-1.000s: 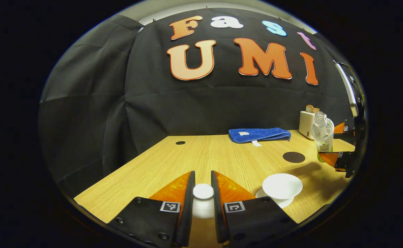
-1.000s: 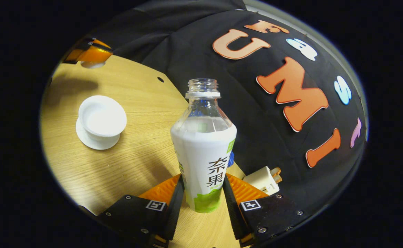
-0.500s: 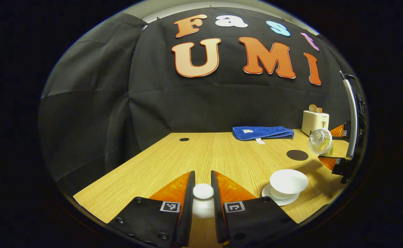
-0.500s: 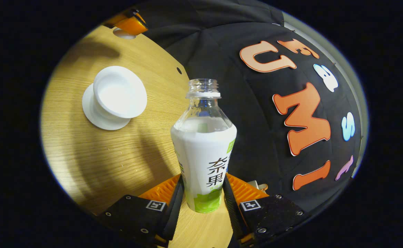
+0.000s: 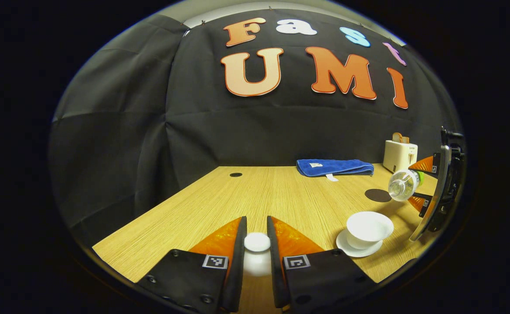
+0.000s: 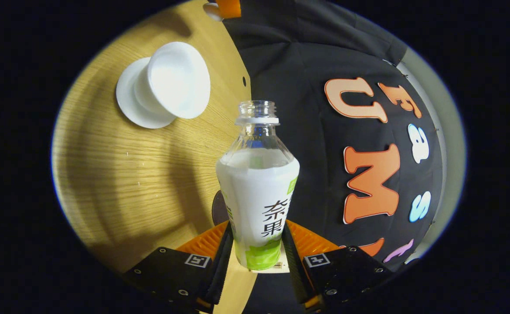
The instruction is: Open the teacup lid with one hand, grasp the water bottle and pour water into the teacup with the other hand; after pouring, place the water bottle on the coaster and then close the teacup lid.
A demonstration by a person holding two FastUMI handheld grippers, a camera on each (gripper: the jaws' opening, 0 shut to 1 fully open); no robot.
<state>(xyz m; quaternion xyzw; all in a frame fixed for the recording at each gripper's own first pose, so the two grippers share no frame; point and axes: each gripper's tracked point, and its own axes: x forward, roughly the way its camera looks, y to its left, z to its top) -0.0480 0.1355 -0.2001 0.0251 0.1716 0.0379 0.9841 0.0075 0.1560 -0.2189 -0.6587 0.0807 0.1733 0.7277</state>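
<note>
Bottle point(image 6: 257, 192) pinched between both fingers of the right gripper point(image 6: 257, 248), tipped over with its open mouth above the uncovered teacup point(image 5: 369, 227) on the table point(image 5: 255, 200); left gripper point(image 5: 257, 244) clamps the lid point(image 5: 257, 242) off to the side, coaster point(image 5: 378, 195) beyond the cup.

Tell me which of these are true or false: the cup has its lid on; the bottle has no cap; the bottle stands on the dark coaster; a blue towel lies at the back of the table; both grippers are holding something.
1. The cup has its lid on. False: the teacup is open, and the left gripper holds the lid.
2. The bottle has no cap. True: the water bottle has a bare open neck.
3. The bottle stands on the coaster. False: the right gripper holds it tipped in the air, and the coaster is bare.
4. A blue towel lies at the back of the table. True.
5. Both grippers hold something. True.
</note>
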